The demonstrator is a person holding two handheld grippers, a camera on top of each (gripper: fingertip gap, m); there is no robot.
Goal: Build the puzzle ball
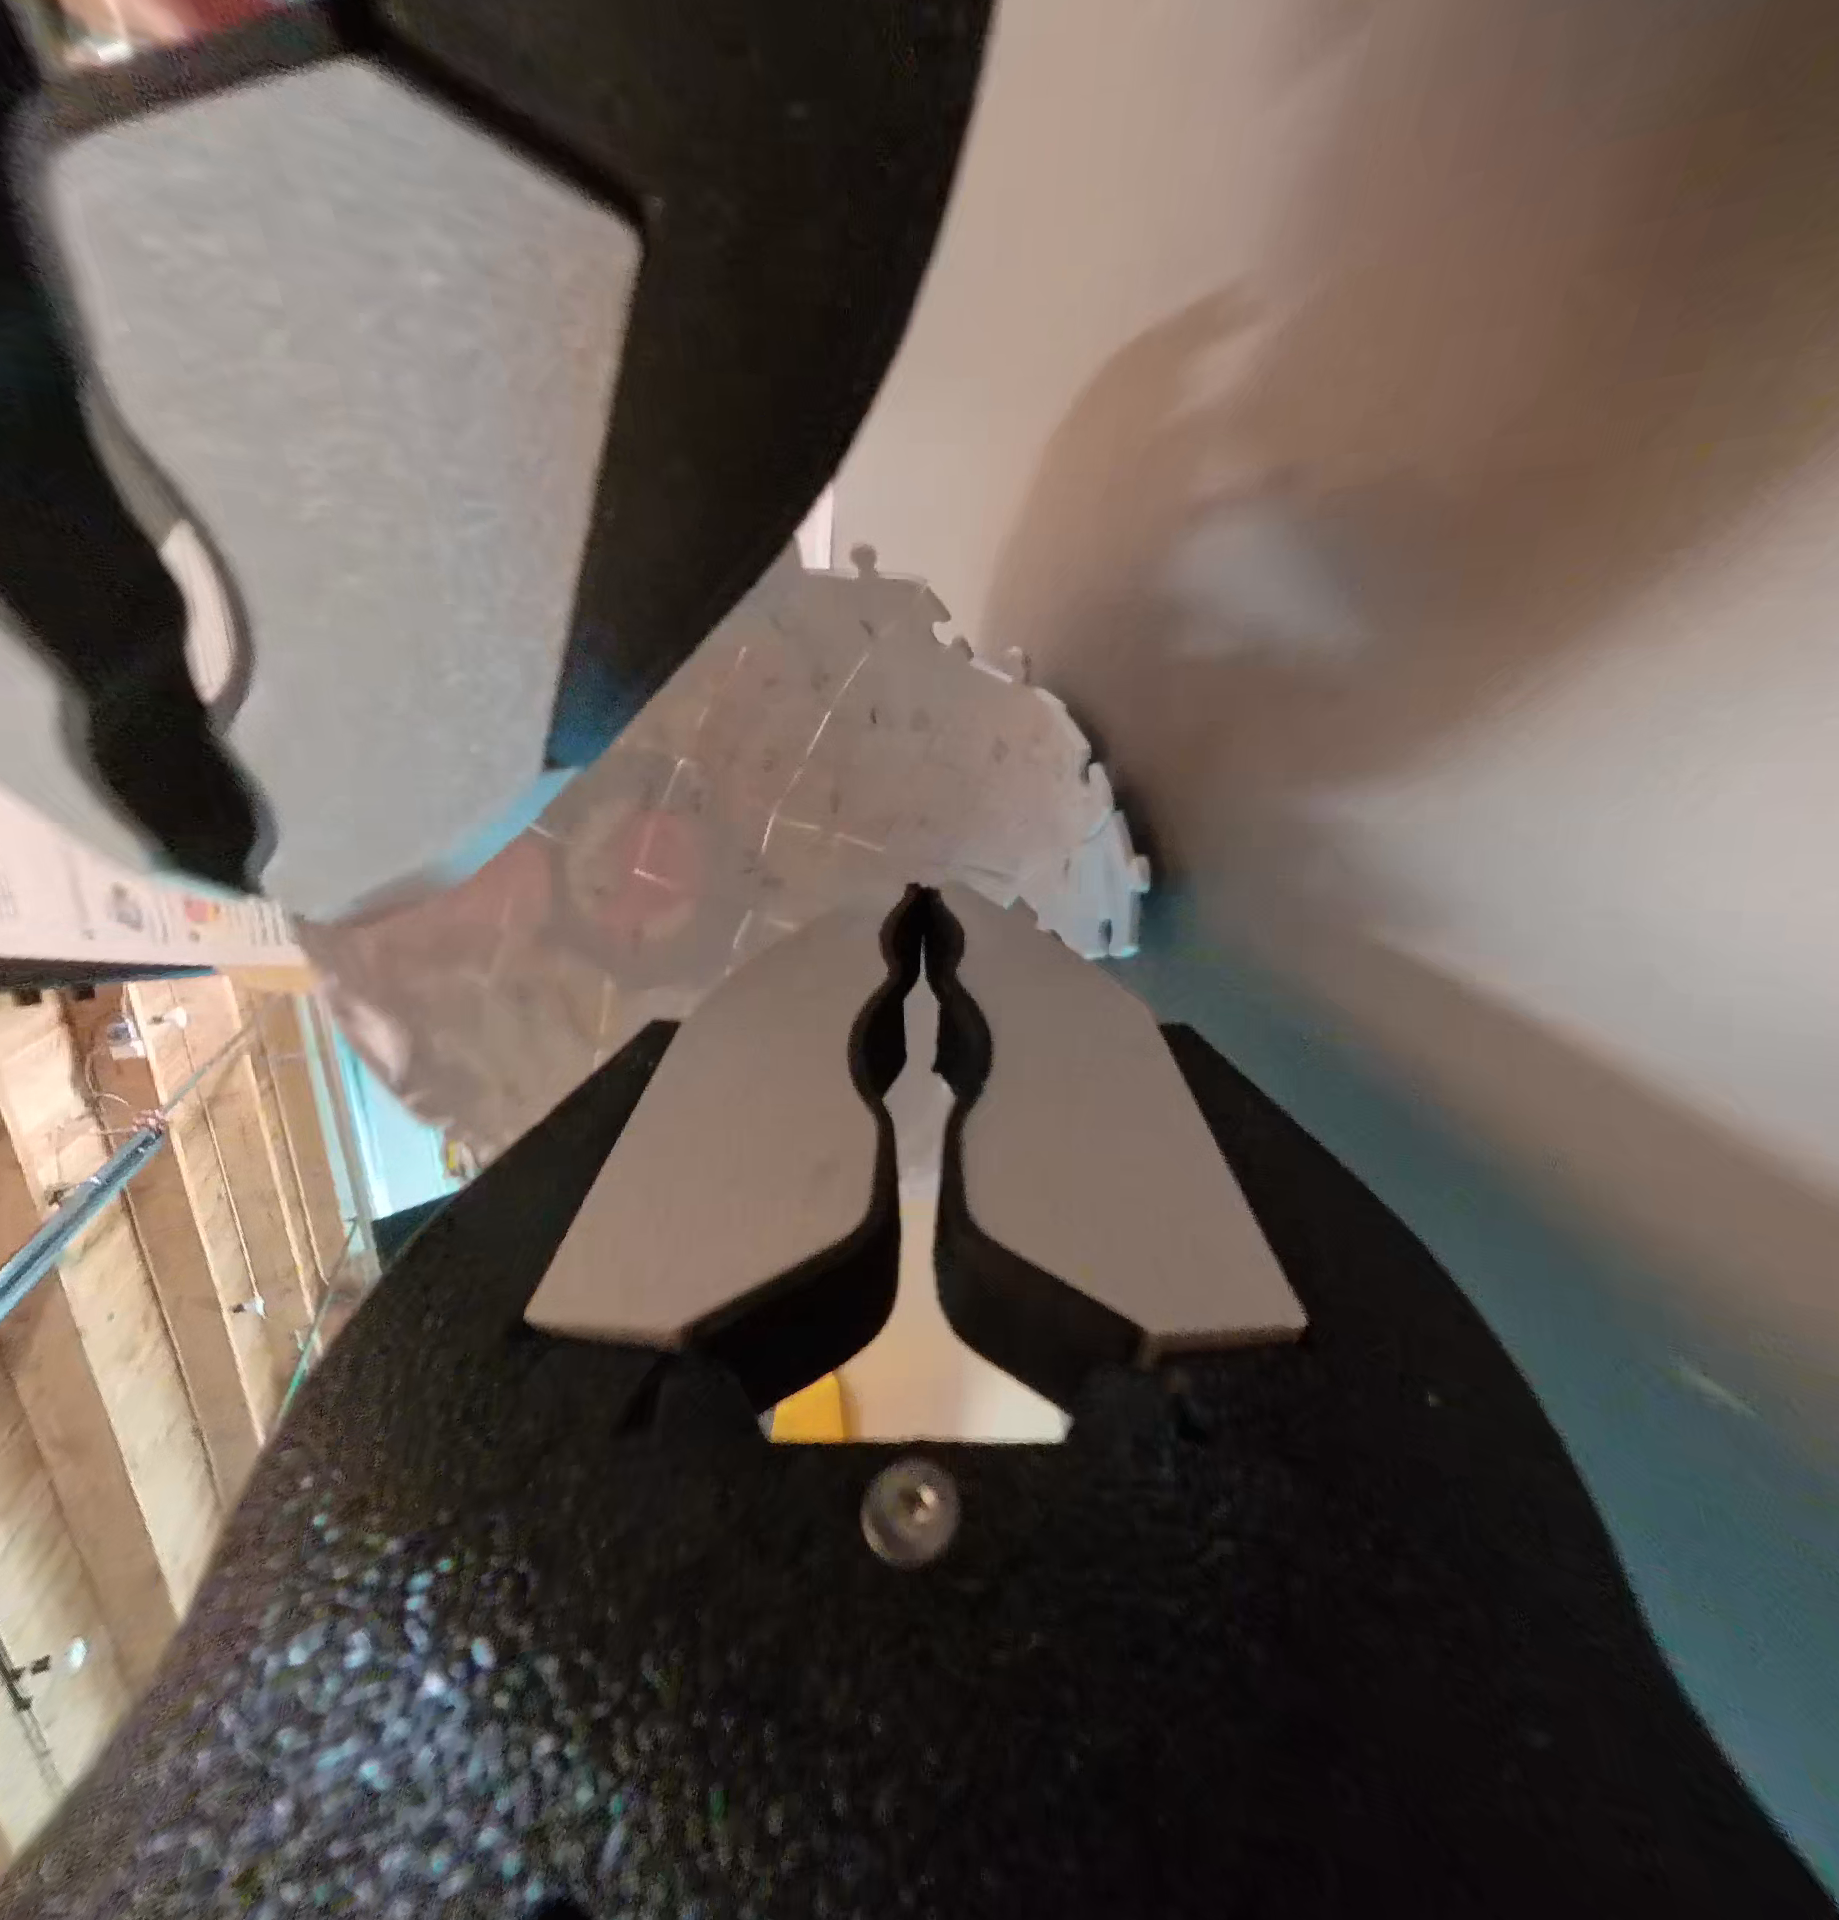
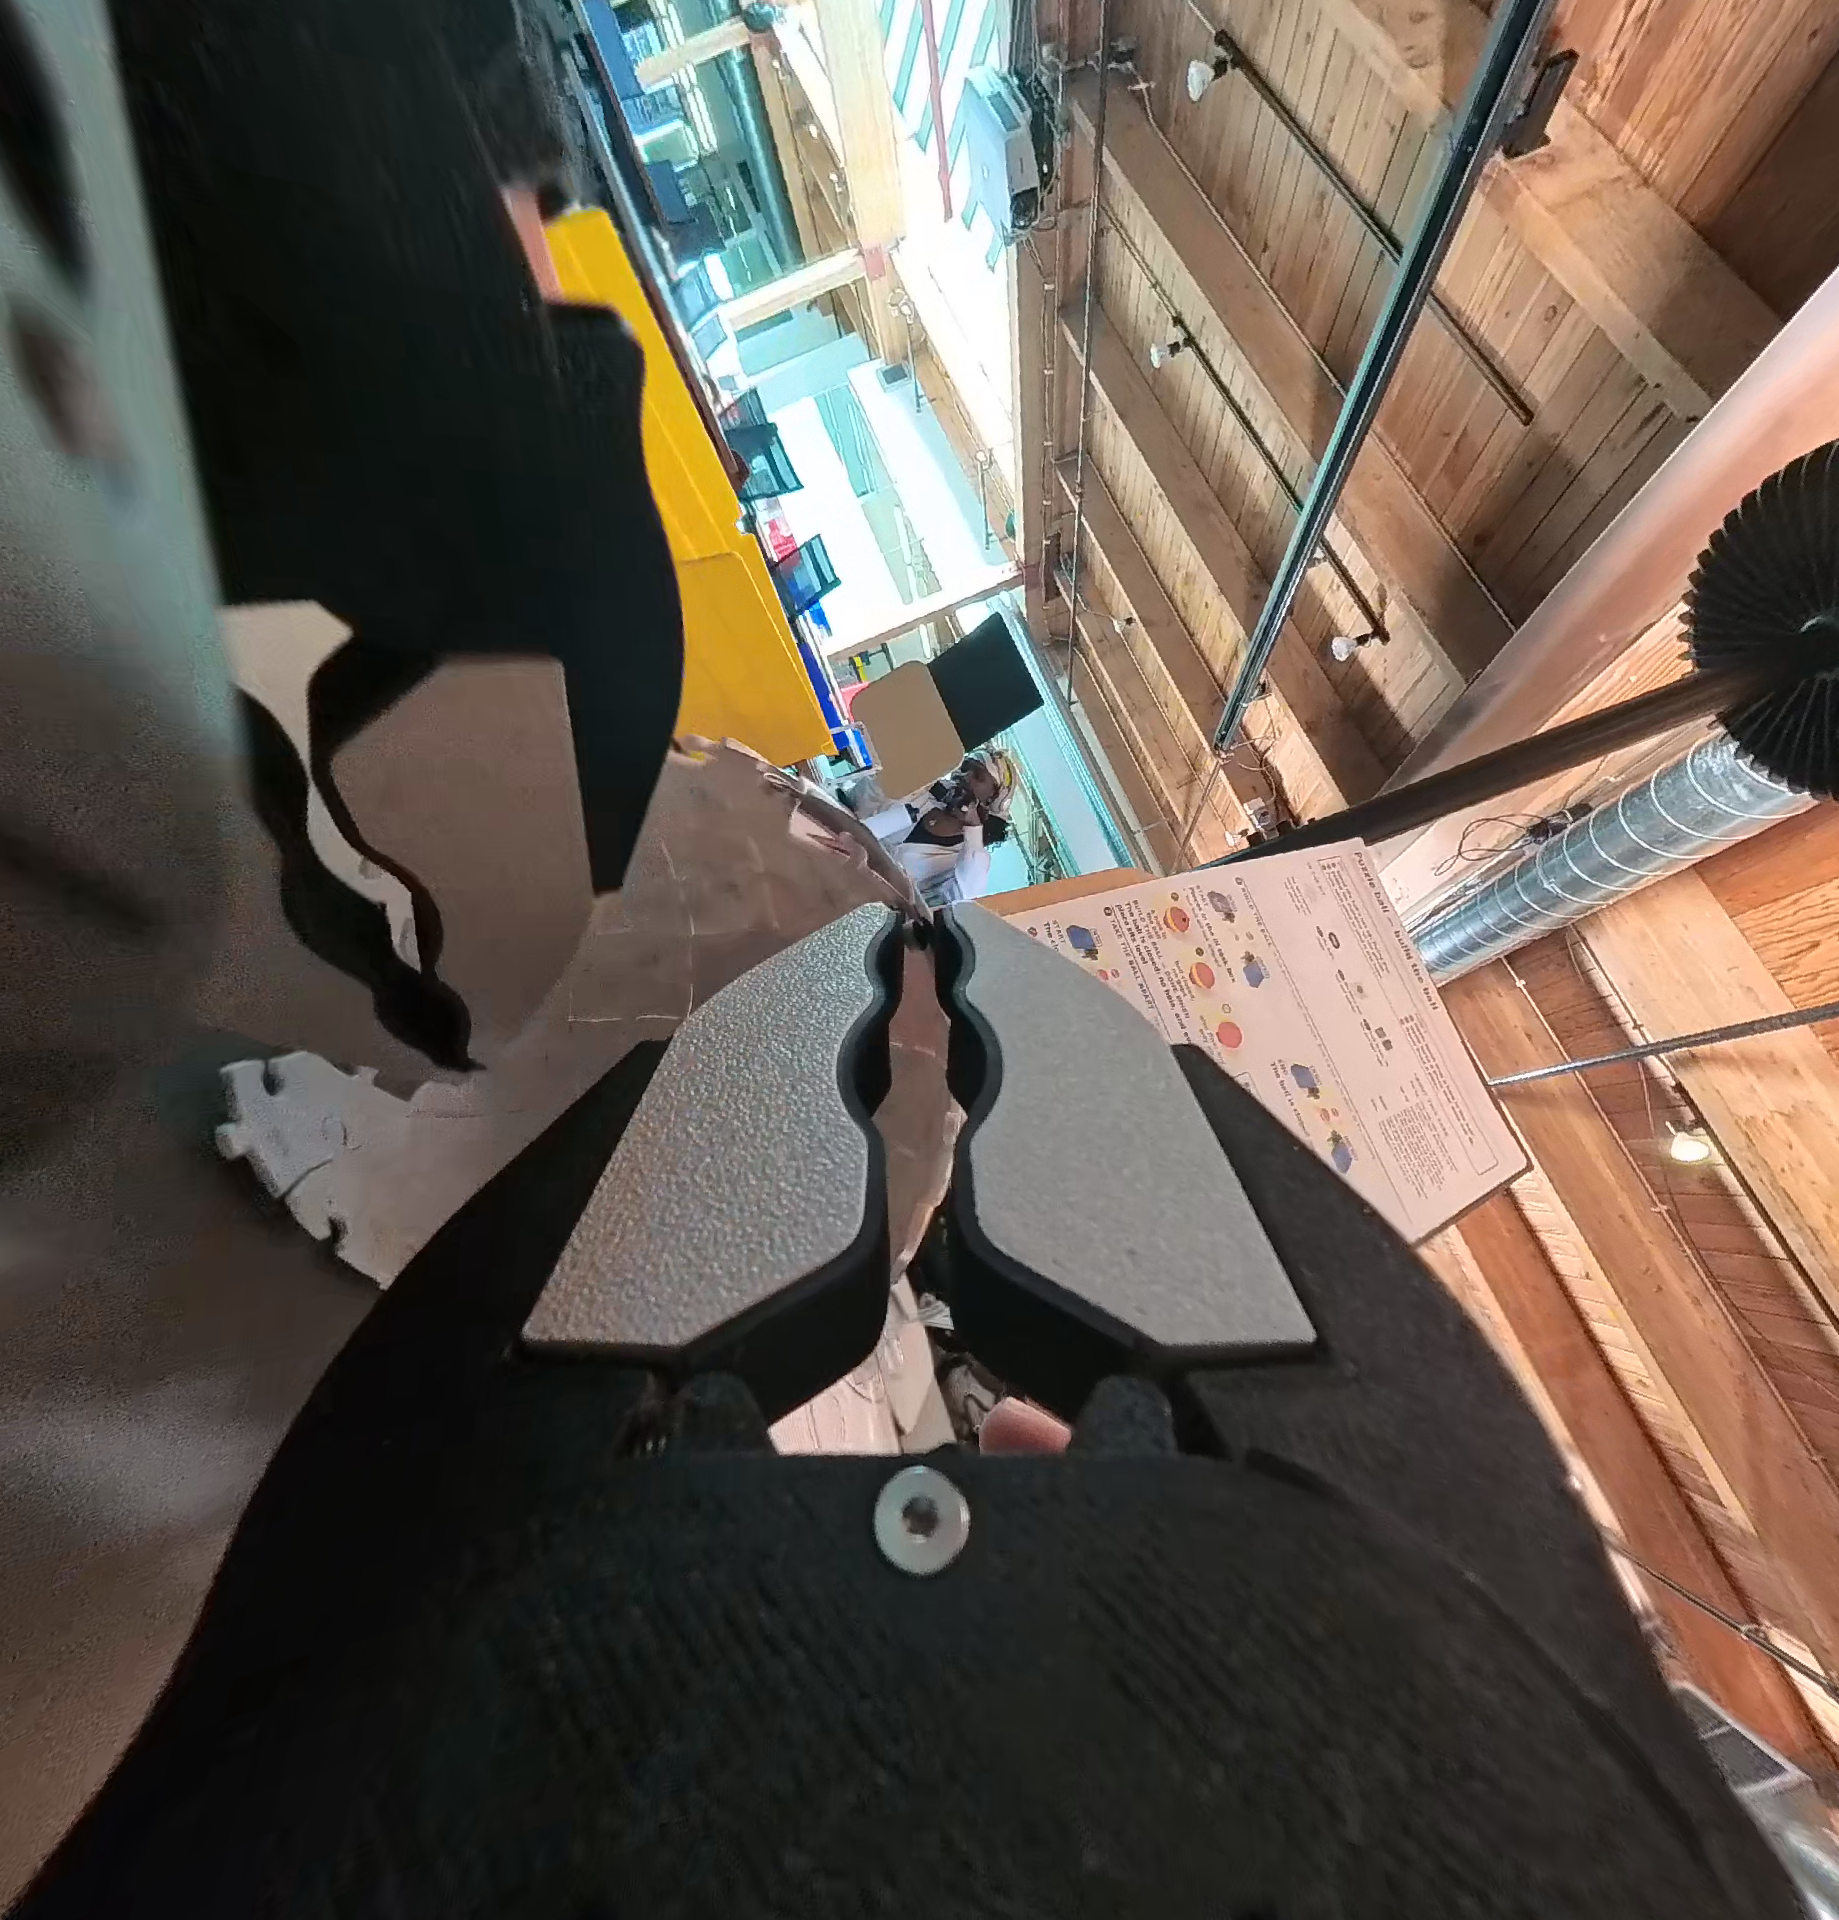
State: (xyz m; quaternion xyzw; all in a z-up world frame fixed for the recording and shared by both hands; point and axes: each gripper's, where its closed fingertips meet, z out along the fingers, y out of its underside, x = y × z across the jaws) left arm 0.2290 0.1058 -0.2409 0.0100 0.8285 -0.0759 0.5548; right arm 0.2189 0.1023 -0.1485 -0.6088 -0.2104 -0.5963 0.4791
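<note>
Puzzle ball [image 1: 790, 769] shell, pale, part-built, pinched by left tool [image 1: 925, 896] and right tool [image 2: 925, 925]; printed instruction sheet [image 2: 1310, 1029] beside.

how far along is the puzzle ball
Done: many pieces already lock into a curved shell. In hand: the left gripper and right gripper both pinch that shell, jaws shut on its edge. Left: its jagged edge is still open, so the ball isn't closed.

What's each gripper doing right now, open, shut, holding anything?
Left gripper: jaws shut on the edge of the puzzle ball shell.
Right gripper: jaws shut on the same shell's rim.
</note>
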